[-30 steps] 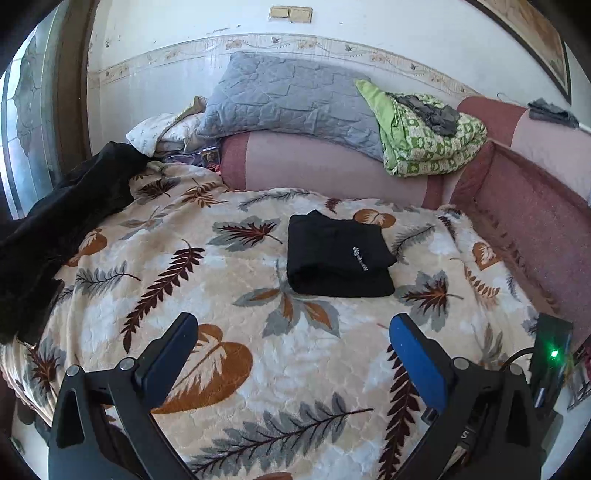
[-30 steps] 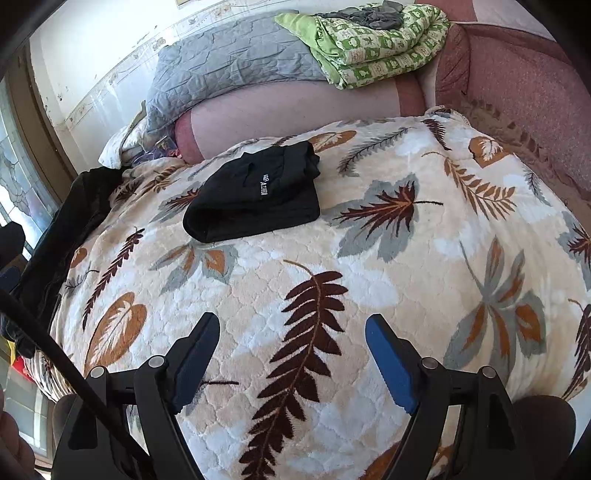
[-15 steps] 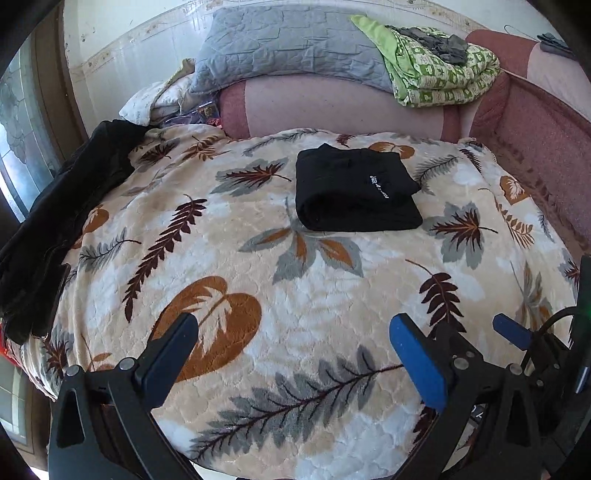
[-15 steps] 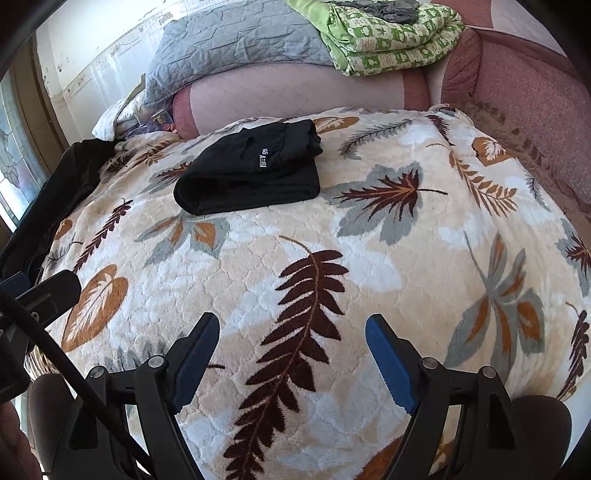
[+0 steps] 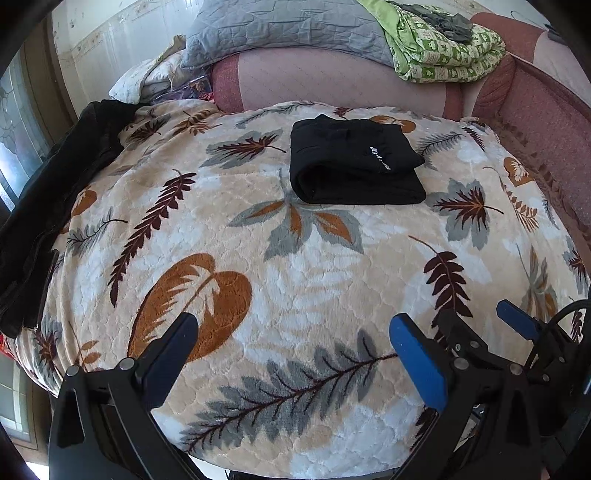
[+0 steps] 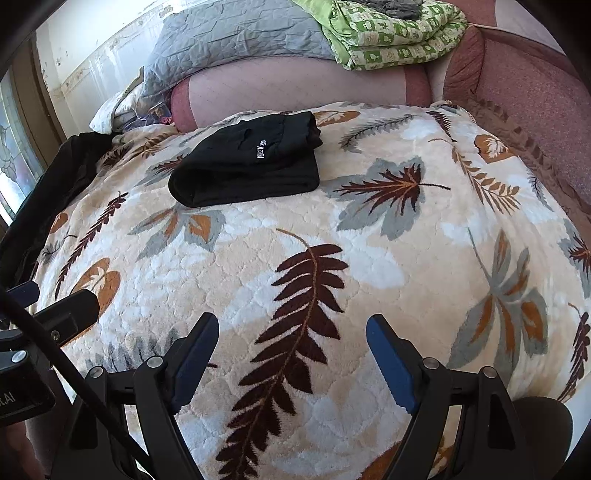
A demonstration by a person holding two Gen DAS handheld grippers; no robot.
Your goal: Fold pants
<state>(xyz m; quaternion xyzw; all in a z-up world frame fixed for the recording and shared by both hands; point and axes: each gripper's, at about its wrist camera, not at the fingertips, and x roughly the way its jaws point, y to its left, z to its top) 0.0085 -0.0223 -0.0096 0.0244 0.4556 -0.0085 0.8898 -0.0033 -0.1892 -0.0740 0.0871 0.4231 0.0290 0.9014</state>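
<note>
Right wrist: hand-held gripper (image 6: 291, 354) wide, empty

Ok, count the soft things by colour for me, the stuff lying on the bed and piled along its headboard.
Black: 2, folded pants, dark garment at the bed's edge
Grey: 1, quilted pillow
Green: 1, folded blanket
Leaf-print: 1, bedspread
Total: 5

Both claws point steeply downward with jaws spread wide and nothing between them, the left claw (image 5: 291, 350) held just beside the right claw (image 6: 291, 350).
</note>
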